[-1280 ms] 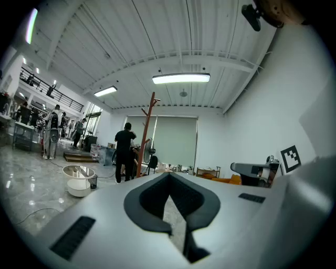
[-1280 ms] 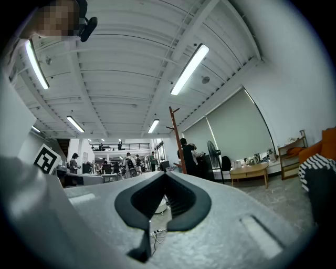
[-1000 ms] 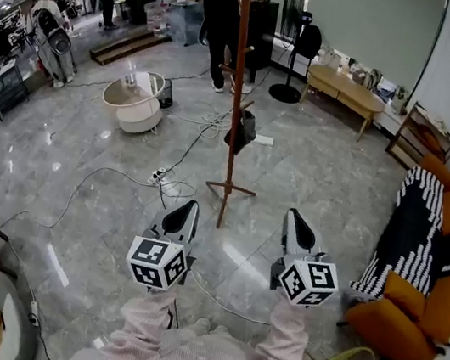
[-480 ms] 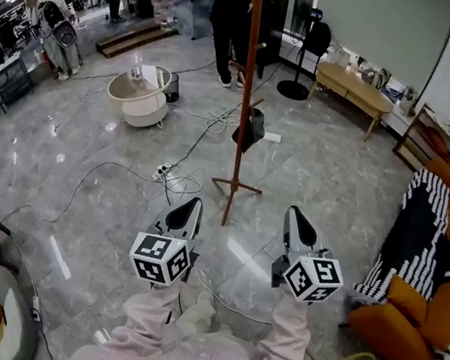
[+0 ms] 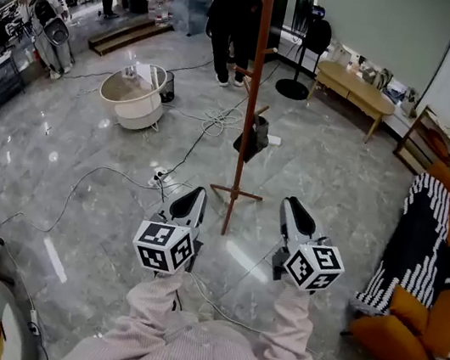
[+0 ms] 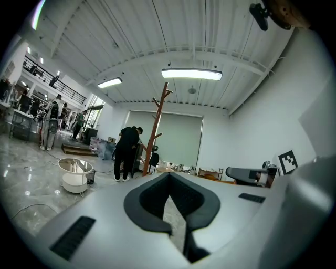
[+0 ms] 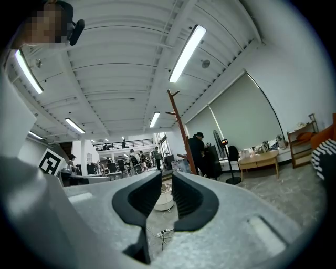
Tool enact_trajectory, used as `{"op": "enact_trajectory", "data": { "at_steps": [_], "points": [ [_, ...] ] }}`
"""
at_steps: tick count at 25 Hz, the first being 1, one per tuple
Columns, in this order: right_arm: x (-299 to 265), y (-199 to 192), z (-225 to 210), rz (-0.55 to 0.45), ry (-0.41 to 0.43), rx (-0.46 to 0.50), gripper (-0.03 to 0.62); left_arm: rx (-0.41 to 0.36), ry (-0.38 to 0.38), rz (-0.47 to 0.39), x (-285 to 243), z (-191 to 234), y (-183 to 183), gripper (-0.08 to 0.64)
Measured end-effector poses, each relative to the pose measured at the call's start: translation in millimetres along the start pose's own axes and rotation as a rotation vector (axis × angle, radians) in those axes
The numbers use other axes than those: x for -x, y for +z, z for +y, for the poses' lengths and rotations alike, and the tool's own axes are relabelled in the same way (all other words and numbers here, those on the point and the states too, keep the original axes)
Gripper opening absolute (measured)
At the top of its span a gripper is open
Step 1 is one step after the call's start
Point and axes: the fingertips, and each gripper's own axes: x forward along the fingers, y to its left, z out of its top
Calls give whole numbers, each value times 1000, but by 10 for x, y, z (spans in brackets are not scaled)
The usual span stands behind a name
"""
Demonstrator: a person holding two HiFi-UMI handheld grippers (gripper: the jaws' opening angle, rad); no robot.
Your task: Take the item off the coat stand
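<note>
A tall brown wooden coat stand (image 5: 252, 93) rises from the grey floor just ahead of me. Low on it hangs a dark bag (image 5: 254, 137) from a peg. My left gripper (image 5: 191, 199) is held at the left of the stand's foot and my right gripper (image 5: 293, 210) at its right, both well short of the bag. In the left gripper view the left gripper (image 6: 169, 176) has its fingertips touching, with nothing held, and the stand (image 6: 155, 131) is far off. The right gripper (image 7: 167, 189) shows a narrow gap; its jaws are opening with nothing between them.
A person in black (image 5: 233, 12) stands just behind the stand. Cables (image 5: 188, 143) trail over the floor near a round white tub table (image 5: 132, 94). At the right are a sofa with a striped blanket (image 5: 429, 245), a wooden bench (image 5: 353, 90) and a fan (image 5: 300, 24).
I have come closer to the coat stand, whose foot now sits nearer my grippers. Both grippers have shifted a little forward.
</note>
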Motion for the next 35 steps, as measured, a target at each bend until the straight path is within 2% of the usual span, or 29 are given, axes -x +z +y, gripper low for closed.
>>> {"op": "enact_trajectory", "data": {
  "at_steps": [8, 17, 26, 35],
  "points": [
    [-414, -84, -91, 19, -19, -14, 75, 38, -26, 36, -311, 276, -105, 2],
    [-831, -224, -326, 55, -23, -37, 124, 63, -14, 49, -697, 492, -130, 2],
    [-1523, -257, -945, 81, 16, -80, 167, 64, -2, 71, -1571, 643, -133, 2],
    [-2275, -268, -1728, 152, 52, -82, 170, 94, 24, 110, -2671, 730, -169, 2]
  ]
}}
